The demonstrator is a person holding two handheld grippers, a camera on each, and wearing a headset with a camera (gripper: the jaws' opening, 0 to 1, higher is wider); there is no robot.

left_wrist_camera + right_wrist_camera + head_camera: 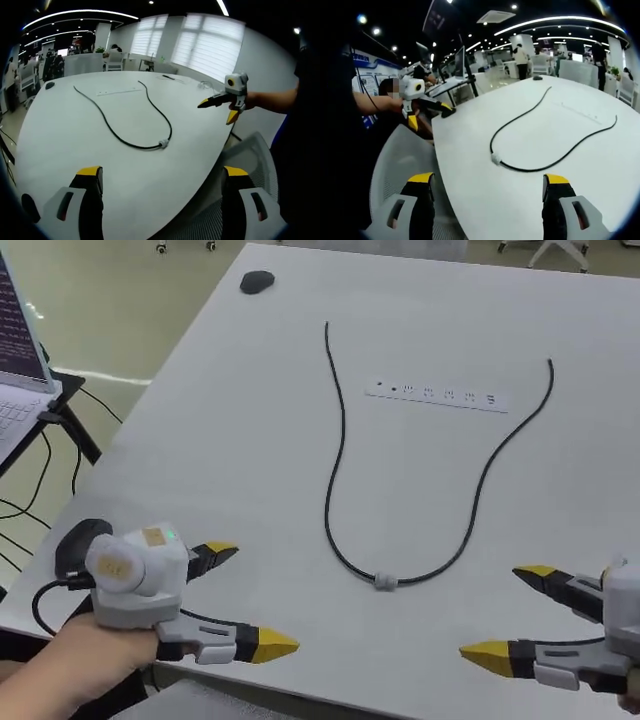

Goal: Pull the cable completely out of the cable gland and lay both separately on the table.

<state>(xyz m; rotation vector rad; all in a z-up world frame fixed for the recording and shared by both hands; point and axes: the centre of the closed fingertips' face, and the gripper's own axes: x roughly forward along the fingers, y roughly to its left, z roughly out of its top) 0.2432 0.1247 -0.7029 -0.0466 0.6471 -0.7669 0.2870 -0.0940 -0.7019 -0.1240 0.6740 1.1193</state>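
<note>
A long black cable (339, 450) lies in a U shape on the white table (250, 390), both ends pointing away from me. A small white cable gland (386, 581) sits threaded on it at the bottom of the U. The left gripper view has the cable (107, 122) and gland (163, 143) ahead; the right gripper view has the cable (530, 114) and gland (495, 158) too. My left gripper (245, 600) hovers open at the near left edge. My right gripper (515, 615) hovers open at the near right. Both are apart from the cable, with nothing between their jaws.
A white power strip (437, 396) lies inside the U, further back. A black mouse (257, 281) rests at the far left edge. A laptop (20, 360) stands on a stand left of the table, with black wires trailing below it. A grey chair (400, 160) is near the table edge.
</note>
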